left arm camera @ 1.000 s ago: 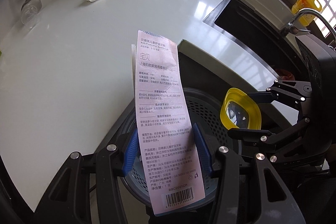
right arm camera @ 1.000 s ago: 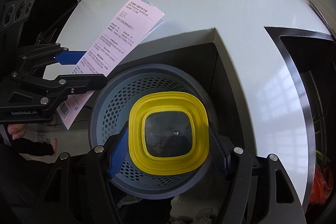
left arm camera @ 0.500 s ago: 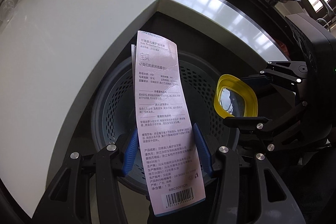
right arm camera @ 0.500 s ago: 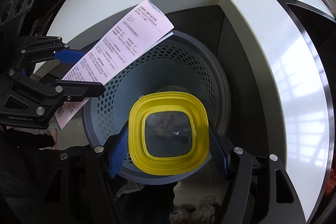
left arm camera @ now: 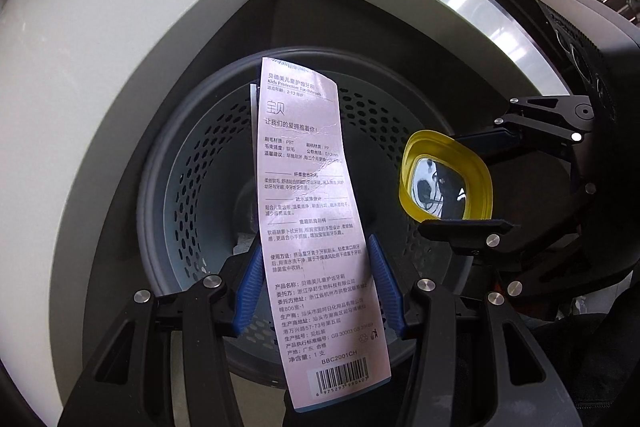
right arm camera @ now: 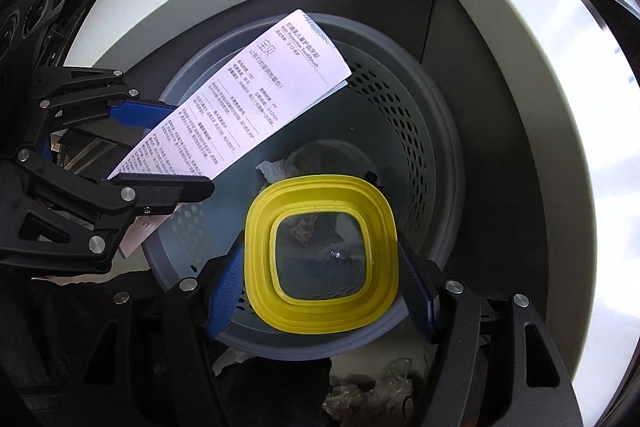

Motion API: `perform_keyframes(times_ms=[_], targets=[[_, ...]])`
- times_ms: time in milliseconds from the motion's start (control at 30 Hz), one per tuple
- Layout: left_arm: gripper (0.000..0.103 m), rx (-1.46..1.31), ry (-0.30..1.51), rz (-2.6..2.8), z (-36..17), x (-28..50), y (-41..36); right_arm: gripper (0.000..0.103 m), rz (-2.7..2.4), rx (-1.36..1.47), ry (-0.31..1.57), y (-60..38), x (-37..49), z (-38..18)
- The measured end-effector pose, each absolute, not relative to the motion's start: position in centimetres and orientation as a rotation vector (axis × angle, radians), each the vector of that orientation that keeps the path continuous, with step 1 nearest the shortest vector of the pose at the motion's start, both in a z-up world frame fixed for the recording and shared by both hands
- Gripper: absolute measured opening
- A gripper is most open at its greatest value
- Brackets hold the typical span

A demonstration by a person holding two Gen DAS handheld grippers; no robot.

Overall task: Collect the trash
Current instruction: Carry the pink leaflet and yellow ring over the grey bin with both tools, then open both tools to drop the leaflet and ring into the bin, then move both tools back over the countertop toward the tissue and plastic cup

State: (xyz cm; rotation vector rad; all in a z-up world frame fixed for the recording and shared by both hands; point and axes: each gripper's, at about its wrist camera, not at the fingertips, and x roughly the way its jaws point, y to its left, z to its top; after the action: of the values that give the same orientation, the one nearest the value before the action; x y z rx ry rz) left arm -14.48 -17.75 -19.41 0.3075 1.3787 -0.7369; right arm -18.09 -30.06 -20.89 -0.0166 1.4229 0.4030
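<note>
left gripper (left arm camera: 316, 283): pinching pink card (left arm camera: 310, 195) by its edges, over bin (left arm camera: 168, 187) | right gripper (right arm camera: 320, 283): clamped on yellow lid (right arm camera: 322, 255), above bin | handling: both light; card bendy, lid stiffer, likely slick | hold: edges, rim

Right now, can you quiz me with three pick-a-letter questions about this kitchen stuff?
1. Where are both grippers?
A. Over the sink
B. Over the bin
C. Over the window

2. What colour is the lid's rim?
A. Yellow
B. Red
C. Green

3. What is the left gripper doing?
A. Hanging open and empty
B. Pinching a spoon
C. Pinching a pink card

Answers:
1. B: the left gripper and right gripper both point down into the grey bin.
2. A: the lid has a yellow rim around a clear middle.
3. C: the blue pads sit against both edges of the card.
</note>
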Motion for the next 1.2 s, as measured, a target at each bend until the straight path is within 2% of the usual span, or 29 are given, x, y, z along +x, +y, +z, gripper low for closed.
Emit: perform_keyframes(times_ms=[633,667,700,767,833,900,1200], targets=[[0.051,0.329,1.437,-0.708,-23.3,-14.0,-17.6,0.07,0.4,-0.046,1.506,-26.6,-16.9,-23.2],[0.052,0.329,1.439,-0.705,-23.3,-13.9,-17.6,0.071,0.399,-0.048,1.506,-26.6,-16.8,-23.2],[0.057,0.326,1.445,-0.708,-23.6,-13.7,-17.6,0.078,0.397,-0.049,1.504,-26.5,-16.7,-23.1],[0.073,0.335,1.432,-0.707,-23.4,-13.8,-17.6,0.08,0.393,-0.046,1.496,-26.4,-16.6,-23.1],[0.08,0.351,1.41,-0.695,-23.2,-13.8,-17.6,0.081,0.398,-0.045,1.493,-26.4,-16.7,-23.2],[0.084,0.341,1.412,-0.683,-23.1,-13.6,-17.4,0.082,0.398,-0.046,1.489,-26.2,-16.7,-23.1],[0.085,0.326,1.364,-0.665,-20.2,-14.4,-16.7,0.082,0.424,-0.026,1.436,-27.4,-16.8,-20.6]])
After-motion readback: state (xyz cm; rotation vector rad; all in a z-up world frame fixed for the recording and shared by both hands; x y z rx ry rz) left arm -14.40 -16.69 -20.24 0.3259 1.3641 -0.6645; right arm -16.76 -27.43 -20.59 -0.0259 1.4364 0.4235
